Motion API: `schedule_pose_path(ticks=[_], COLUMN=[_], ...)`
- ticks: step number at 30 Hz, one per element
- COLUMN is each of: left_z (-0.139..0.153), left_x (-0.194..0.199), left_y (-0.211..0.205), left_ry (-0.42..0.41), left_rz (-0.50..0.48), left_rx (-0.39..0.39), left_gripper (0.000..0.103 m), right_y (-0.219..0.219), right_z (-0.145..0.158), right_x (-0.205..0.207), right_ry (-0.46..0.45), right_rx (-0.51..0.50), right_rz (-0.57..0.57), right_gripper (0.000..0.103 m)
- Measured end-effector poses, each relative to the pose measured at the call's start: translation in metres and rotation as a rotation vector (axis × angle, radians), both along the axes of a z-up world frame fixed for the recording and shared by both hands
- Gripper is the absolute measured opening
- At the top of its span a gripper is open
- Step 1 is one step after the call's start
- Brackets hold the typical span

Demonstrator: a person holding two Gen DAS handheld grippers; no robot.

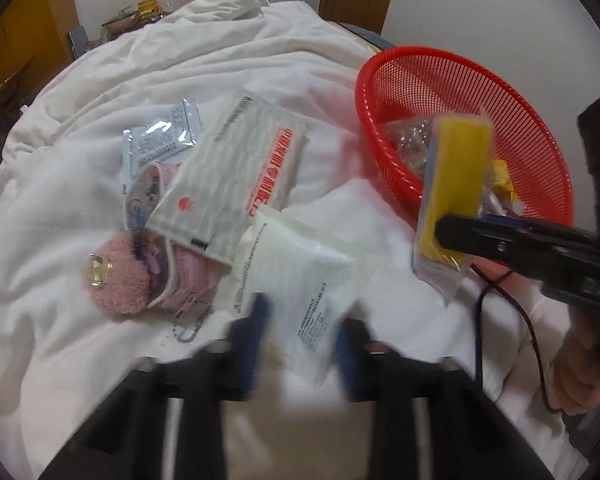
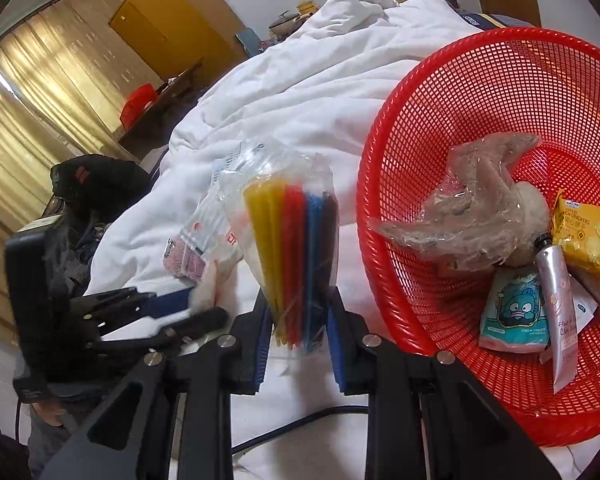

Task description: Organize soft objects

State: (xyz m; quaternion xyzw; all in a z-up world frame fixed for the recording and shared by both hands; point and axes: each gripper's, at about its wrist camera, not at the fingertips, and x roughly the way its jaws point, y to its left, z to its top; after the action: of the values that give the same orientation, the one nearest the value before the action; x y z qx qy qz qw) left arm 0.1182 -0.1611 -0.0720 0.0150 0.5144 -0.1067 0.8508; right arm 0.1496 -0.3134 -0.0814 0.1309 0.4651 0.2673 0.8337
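Observation:
My right gripper (image 2: 296, 332) is shut on a clear pack of coloured sponge cloths (image 2: 292, 248), yellow, red, blue and brown, held upright just left of the red mesh basket (image 2: 420, 100). The pack (image 1: 452, 188) and the right gripper (image 1: 448, 236) also show in the left wrist view, in front of the basket (image 1: 384, 68). My left gripper (image 1: 300, 344) is open, its blue pads either side of a white soft packet (image 1: 300, 276) on the bed. A striped packet with red print (image 1: 240, 168), a silver sachet (image 1: 164, 136) and a pink fluffy pouch (image 1: 120, 280) lie beyond.
The basket holds a wrapped brownish plush (image 2: 472, 216), a teal pouch (image 2: 516, 312), a pink tube (image 2: 556, 292) and a yellow cracker pack (image 2: 588, 236). A crumpled white duvet (image 1: 204, 52) covers the bed. A black cable (image 1: 512, 312) runs near the basket. Wardrobe (image 2: 172, 20) and curtains (image 2: 40, 92) stand behind.

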Motion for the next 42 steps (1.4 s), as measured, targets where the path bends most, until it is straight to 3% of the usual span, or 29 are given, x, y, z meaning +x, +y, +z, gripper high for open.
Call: schedule_pose_path(ticks=[7,11,14,20,23,28,33,35,38,42], left_z=[0.023,0.039,0.057,0.078,0.088,0.087,0.064,0.052,0.034,0.015], left_x=[-0.018,-0.026,-0.029,-0.017,-0.003,0.03,0.042,0.04,0.04,0.048], left_y=[0.02,0.032,0.033,-0.011,-0.047,-0.107,-0.154,-0.169,-0.19,-0.202], left_ry=[-0.053,-0.079,-0.09,-0.029,-0.005,0.03,0.085,0.12,0.128,0.154], left_rz=[0.052,0.073,0.069,0.004,-0.035,-0.059,-0.098,-0.129,-0.157,-0.142], left_rx=[-0.101,-0.164,-0.259,-0.383,-0.421,-0.369,-0.283,-0.27,-0.186,-0.106], left_gripper=[0.005,0.003,0.003,0.003,0.003,0.003,0.003,0.003,0.003,0.003], right_y=[0.001,0.001,-0.01,-0.064,-0.096,-0.147,-0.179,-0.181,-0.176,-0.173], right_z=[0.001,0.008,0.025,0.074,0.082,0.054,0.027,0.022,0.015,0.008], right_x=[-0.002,-0.004,-0.008,-0.02,-0.02,0.006,0.024,0.024,0.026,0.029], right_ry=[-0.003,-0.018,-0.037,-0.135,-0.159,-0.051,0.045,0.06,0.075,0.073], right_rx=[-0.008,-0.011,0.017,-0.029,-0.068,-0.122,-0.2,-0.214,-0.263,-0.359], right_rz=[0.003,0.007,0.019,-0.032,-0.078,-0.217,-0.296,-0.293,-0.264,-0.282], right_gripper=[0.025,0.025,0.025,0.025,0.025,0.025,0.025,0.025,0.025,0.025])
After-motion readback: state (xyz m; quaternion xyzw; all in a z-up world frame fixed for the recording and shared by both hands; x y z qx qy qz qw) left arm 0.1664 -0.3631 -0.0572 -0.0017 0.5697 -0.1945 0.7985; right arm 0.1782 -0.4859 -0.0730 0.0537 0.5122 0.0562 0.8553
